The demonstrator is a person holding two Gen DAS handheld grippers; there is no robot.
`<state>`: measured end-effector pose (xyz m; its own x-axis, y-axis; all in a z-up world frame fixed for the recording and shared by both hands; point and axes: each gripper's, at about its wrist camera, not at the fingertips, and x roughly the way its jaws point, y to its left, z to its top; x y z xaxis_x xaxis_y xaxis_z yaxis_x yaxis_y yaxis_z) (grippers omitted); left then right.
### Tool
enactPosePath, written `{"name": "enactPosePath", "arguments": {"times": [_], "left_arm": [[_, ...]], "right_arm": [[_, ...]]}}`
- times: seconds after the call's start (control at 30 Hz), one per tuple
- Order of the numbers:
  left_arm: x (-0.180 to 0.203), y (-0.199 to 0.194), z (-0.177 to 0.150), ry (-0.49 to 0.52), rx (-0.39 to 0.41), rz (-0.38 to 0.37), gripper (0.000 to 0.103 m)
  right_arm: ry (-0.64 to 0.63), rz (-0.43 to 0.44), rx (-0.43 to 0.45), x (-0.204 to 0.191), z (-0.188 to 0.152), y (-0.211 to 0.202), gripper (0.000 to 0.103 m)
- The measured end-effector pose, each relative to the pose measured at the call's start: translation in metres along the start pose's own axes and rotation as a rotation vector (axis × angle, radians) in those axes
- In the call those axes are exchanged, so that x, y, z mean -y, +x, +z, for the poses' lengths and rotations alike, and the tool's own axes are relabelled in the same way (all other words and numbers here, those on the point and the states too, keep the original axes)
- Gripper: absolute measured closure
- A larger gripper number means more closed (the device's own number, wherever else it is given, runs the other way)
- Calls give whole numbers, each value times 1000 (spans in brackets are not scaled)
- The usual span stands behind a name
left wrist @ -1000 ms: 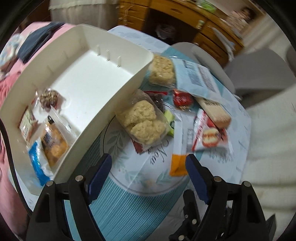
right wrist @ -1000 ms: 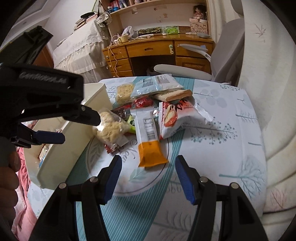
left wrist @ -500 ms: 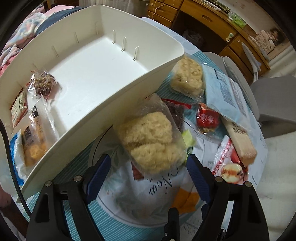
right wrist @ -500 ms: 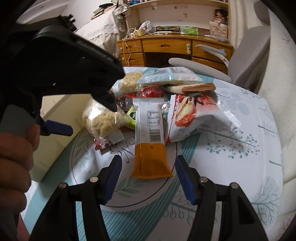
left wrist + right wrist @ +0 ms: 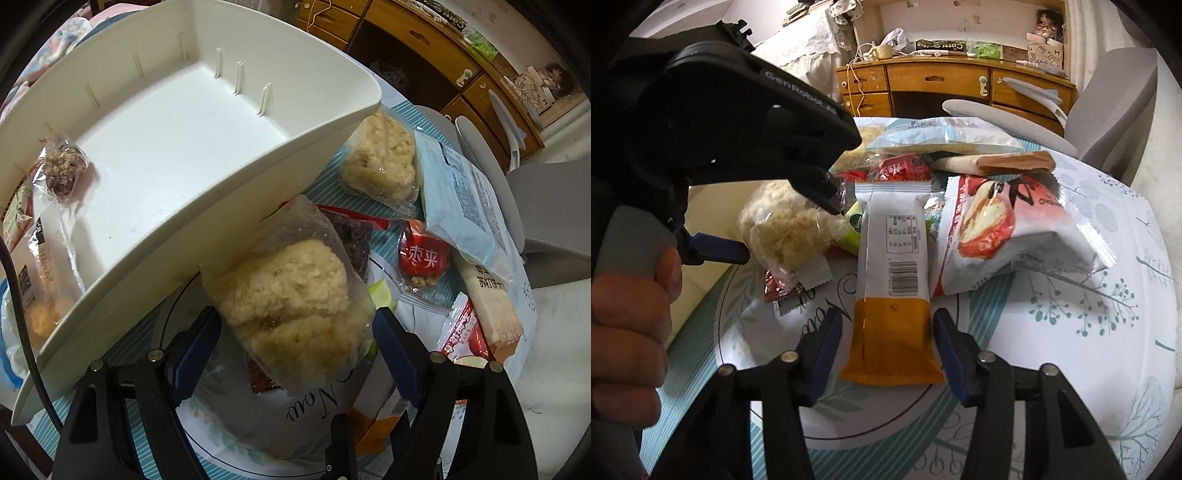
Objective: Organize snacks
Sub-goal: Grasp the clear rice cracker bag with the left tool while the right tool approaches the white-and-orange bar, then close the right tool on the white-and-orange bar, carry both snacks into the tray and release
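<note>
My left gripper point(image 5: 295, 350) points steeply down and stands open, its blue fingers either side of a clear bag of rice crisps point(image 5: 291, 302) that leans on the white tray's point(image 5: 155, 155) outer wall. I see no pad pressing the bag. My right gripper point(image 5: 888, 332) straddles the orange end of a white and orange bar packet point(image 5: 892, 258). Its jaws are closing, with a thin gap still on the left side. The tray holds a nut ball packet point(image 5: 62, 170) and other wrapped snacks at its left end.
Piled on the patterned tablecloth point(image 5: 1071, 332) are a second rice crisp bag point(image 5: 380, 166), a red date packet point(image 5: 423, 258), a pale blue packet point(image 5: 461, 206), a cracker bar point(image 5: 997, 162) and a red and white packet point(image 5: 997, 229). A person's hand point(image 5: 628, 314) grips the left tool. A grey chair point(image 5: 1108, 110) stands behind.
Both grippers have come down onto the pile. The left now has the rice crisp bag between its fingers. The right's fingers have narrowed around the orange bar packet.
</note>
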<state>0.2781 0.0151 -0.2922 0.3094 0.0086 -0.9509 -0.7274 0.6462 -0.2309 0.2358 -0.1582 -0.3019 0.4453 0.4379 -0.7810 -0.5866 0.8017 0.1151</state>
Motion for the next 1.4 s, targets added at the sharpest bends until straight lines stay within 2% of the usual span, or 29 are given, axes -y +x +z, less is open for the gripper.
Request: {"name": "enactPosePath", "arguments": {"times": [0.1, 0.17, 0.27, 0.7, 1.1, 1.4], "left_arm": [[0, 1, 2, -1, 16, -5, 26], [-2, 1, 2, -2, 21, -10, 35], [-1, 0, 2, 6, 24, -12, 41], [-9, -13, -7, 47, -51, 24, 42], [-9, -51, -34, 215, -188, 45, 42], [-8, -91, -36, 361, -225, 92, 42]], "right_arm": [[-10, -1, 3, 0, 0, 2, 59], [-16, 6, 2, 0, 0, 1, 60], [-19, 22, -5, 1, -1, 0, 60], [-33, 6, -64, 0, -8, -18, 61], [12, -15, -79, -8, -15, -62, 61], [67, -22, -86, -22, -19, -93, 61]]}}
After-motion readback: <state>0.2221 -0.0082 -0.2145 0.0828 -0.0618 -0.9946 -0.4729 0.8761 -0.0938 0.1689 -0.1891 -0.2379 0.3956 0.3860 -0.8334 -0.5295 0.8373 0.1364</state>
